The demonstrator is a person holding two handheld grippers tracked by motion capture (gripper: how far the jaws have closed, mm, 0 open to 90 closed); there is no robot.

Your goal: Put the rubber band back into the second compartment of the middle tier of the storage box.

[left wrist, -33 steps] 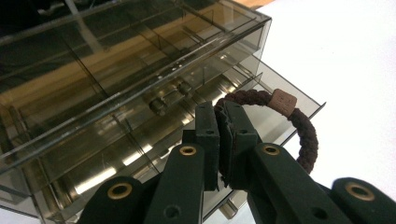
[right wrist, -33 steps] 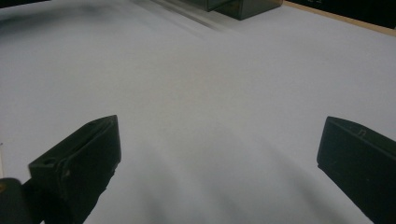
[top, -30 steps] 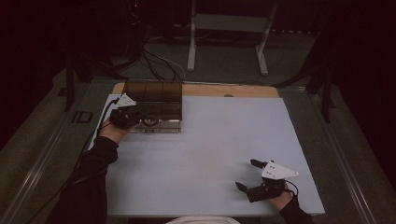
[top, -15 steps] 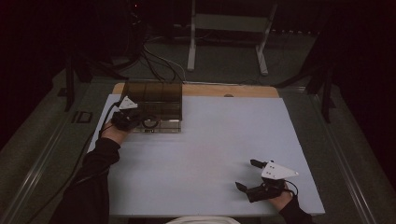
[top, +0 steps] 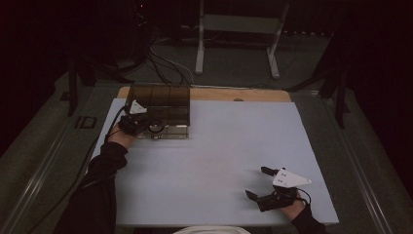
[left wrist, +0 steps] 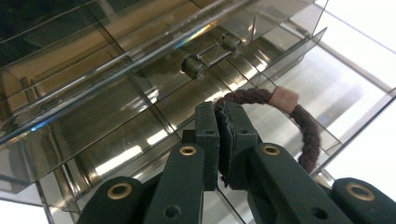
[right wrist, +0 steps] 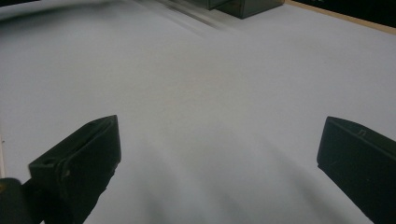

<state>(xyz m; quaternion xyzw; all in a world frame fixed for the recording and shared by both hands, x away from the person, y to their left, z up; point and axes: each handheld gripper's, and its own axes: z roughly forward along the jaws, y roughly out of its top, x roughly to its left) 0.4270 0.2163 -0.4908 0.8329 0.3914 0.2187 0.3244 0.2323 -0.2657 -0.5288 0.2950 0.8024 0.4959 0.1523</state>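
Note:
A clear smoky plastic organizer box with its lid up stands at the table's far left; its compartments show close up in the left gripper view. My left gripper is shut on a dark brown braided hair tie with a tan band, held over the box's compartments. From above, the left gripper sits at the box's front left, the hair tie a dark ring beside it. My right gripper rests near the table's front right, jaws wide open over bare surface, its fingers far apart.
A white table top with a wooden strip along the far edge. A metal stand and cables lie on the floor behind. The box's corner appears far off in the right gripper view.
The left hand has shifted slightly right along the box's front with the hair tie. The right gripper has stayed still.

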